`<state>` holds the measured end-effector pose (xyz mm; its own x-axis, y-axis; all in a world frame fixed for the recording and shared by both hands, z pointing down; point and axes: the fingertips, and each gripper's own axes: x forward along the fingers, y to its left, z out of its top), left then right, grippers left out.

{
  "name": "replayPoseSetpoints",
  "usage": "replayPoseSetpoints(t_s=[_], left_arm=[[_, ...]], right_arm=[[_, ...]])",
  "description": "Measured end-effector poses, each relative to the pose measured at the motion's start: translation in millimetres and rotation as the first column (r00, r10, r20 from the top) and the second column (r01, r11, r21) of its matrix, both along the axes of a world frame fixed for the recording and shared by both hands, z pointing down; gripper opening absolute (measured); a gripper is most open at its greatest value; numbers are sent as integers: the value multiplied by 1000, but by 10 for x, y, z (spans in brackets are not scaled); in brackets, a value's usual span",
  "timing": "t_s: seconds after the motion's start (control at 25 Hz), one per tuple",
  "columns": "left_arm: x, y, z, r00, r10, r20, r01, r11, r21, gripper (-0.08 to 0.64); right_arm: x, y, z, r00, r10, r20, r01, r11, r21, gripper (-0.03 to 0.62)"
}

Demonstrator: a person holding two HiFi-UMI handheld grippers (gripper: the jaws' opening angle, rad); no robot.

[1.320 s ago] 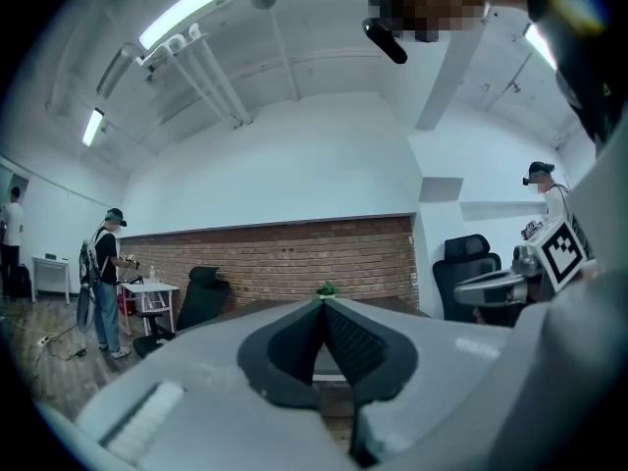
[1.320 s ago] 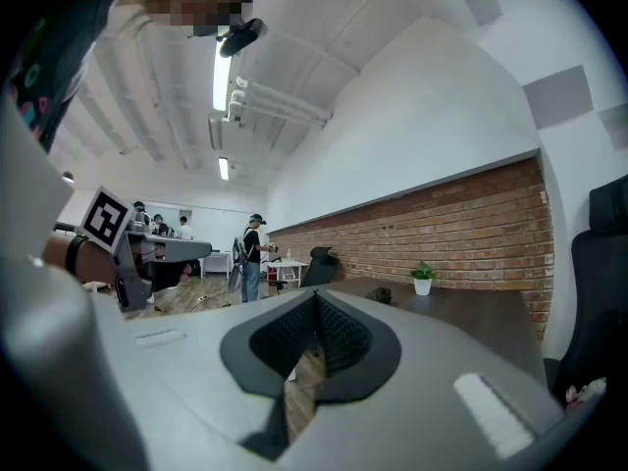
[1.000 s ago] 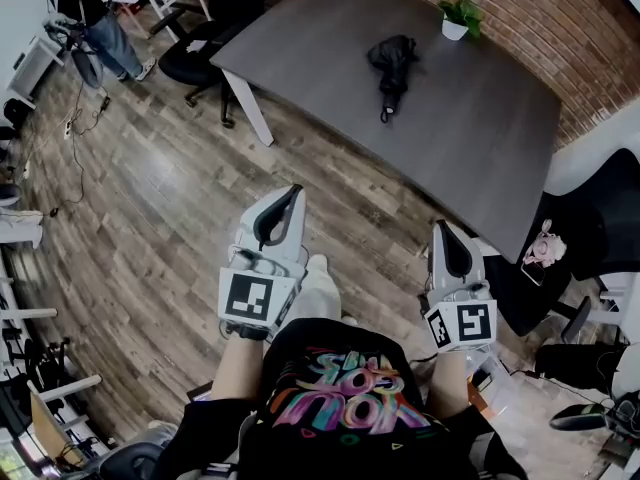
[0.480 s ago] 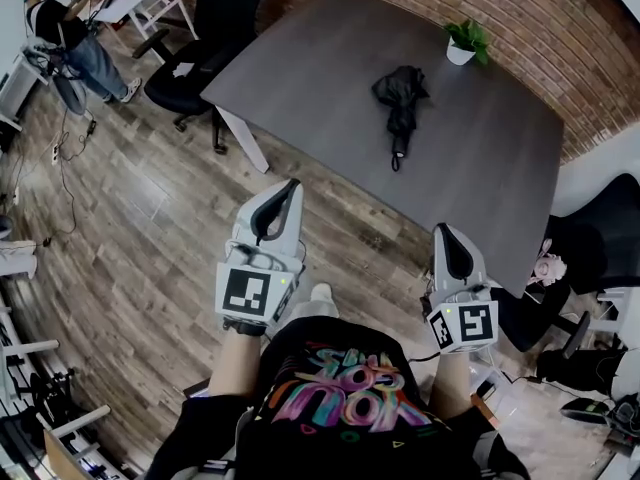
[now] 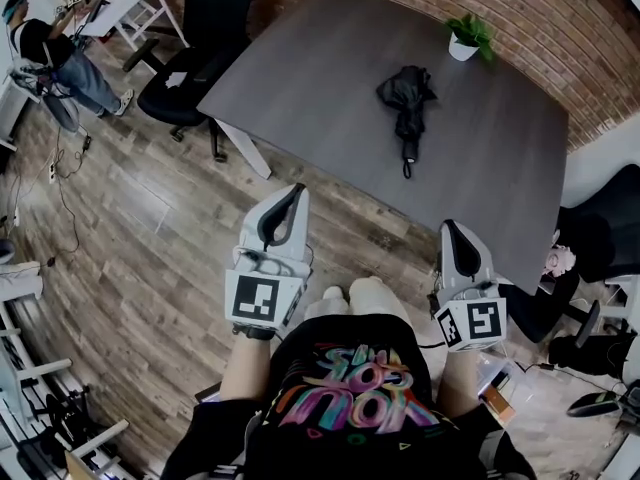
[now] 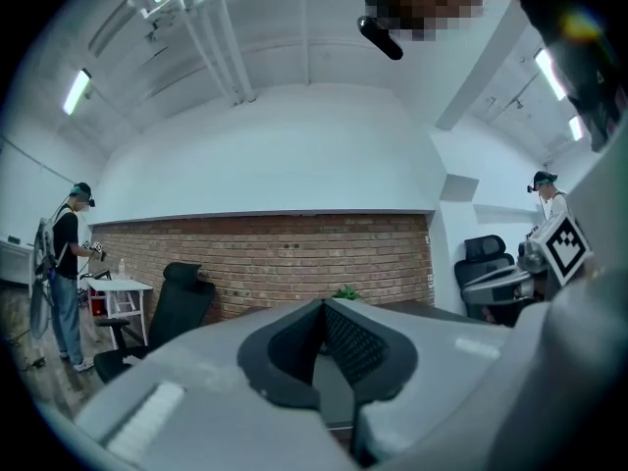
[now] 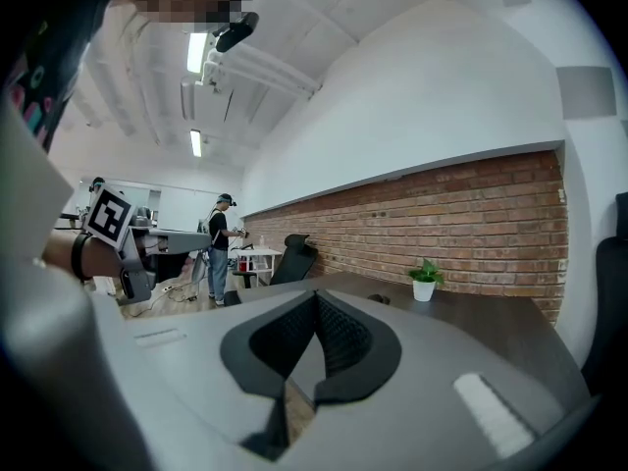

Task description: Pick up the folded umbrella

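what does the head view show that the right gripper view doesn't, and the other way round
Only the head view: the folded umbrella laid out whole on the table, and the right gripper from above with its marker cube. Only the right gripper view: the ceiling lights, and its own jaws up close, shut with nothing between them. Both: the potted plant, the brick wall and the left gripper.

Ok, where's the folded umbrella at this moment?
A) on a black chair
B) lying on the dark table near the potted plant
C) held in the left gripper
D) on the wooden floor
B: the umbrella lies on the dark table near the potted plant, while the left gripper and right gripper hold nothing.
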<state>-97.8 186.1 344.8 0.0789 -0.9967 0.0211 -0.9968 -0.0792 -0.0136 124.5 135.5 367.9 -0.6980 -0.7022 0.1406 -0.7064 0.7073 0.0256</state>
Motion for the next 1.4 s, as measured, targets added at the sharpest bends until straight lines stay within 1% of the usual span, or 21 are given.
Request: replayPoseSetpoints(t_s=[0.2, 0.36, 0.52, 0.72, 0.92, 1.08, 1.2, 1.32, 1.4], left_arm=[[-54, -116, 182, 1000, -8, -16, 8, 1000, -30, 0], [-155, -338, 249, 1000, -23, -5, 22, 999, -36, 2], [-296, -678, 246, 999, -34, -2, 34, 999, -38, 0], [-462, -1301, 166, 999, -45, -6, 45, 998, -32, 0], [-508, -2017, 15, 1000, -23, 3, 23, 999, -26, 0], [-423, -2513, -36, 1000, 11, 18, -10, 1000, -30, 0], [-355, -2828, -26, 999, 33, 27, -32, 999, -44, 0], [-283, -3083, 20, 998, 61, 31, -58, 995, -79, 0], [-228, -3229, -6, 996, 81, 33, -79, 995, -68, 1]], right_arm=[[-16, -115, 169, 1000, -3, -18, 3, 999, -42, 0], [-68, -363, 306, 1000, -3, -8, 3, 998, -70, 0], [-204, -761, 337, 1000, -9, -6, 8, 998, -69, 0], [-414, -1428, 283, 1000, -23, 1, 23, 997, -69, 0], [-557, -2109, 138, 1000, -24, 12, 25, 999, -45, 0], [-528, -2557, 89, 1000, -11, 21, 12, 999, -46, 0], [-473, -2817, 109, 999, -7, 37, 9, 998, -60, 0], [-445, -3015, 136, 999, -17, 50, 21, 997, -73, 0], [-427, -3113, 149, 999, -13, 53, 17, 997, -80, 0]])
